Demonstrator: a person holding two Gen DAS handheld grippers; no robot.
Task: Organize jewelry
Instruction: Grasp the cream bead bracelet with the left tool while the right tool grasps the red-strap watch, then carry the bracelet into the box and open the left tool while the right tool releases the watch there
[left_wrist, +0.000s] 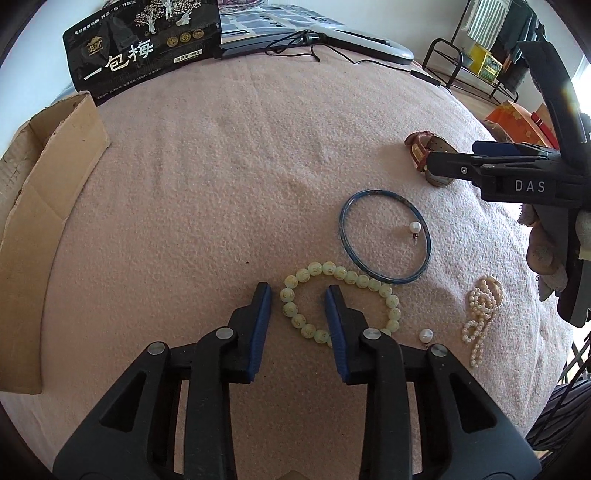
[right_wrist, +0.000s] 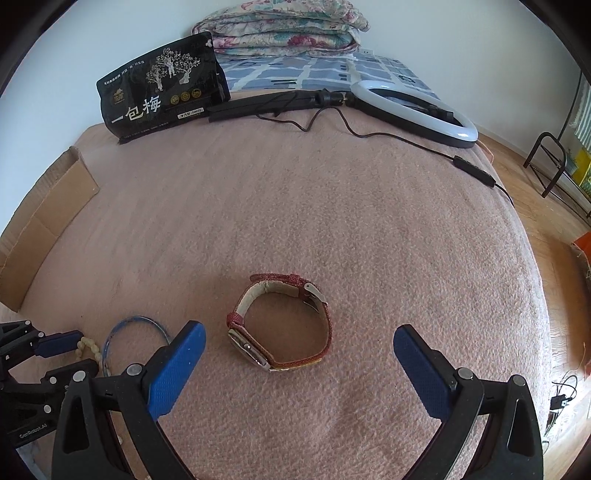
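My left gripper (left_wrist: 298, 290) is open, its jaws straddling the left side of a pale green bead bracelet (left_wrist: 373, 283) that lies on the pink blanket (left_wrist: 221, 184). A blue bangle (left_wrist: 345, 236) lies just beyond, with a pearl earring (left_wrist: 415, 228) inside it. A second pearl earring (left_wrist: 425, 336) and a pearl necklace (left_wrist: 480, 314) lie to the right. My right gripper (right_wrist: 299, 338) is wide open, just in front of a red-strapped watch (right_wrist: 325, 328). It also shows in the left wrist view (left_wrist: 443, 166), over the watch (left_wrist: 419, 146).
A cardboard box (left_wrist: 44, 206) stands at the left edge of the blanket. A black snack bag (right_wrist: 162, 88), a ring light (right_wrist: 417, 107) with its cable, and folded quilts (right_wrist: 280, 29) lie at the back. The blanket drops off at the right to the wooden floor.
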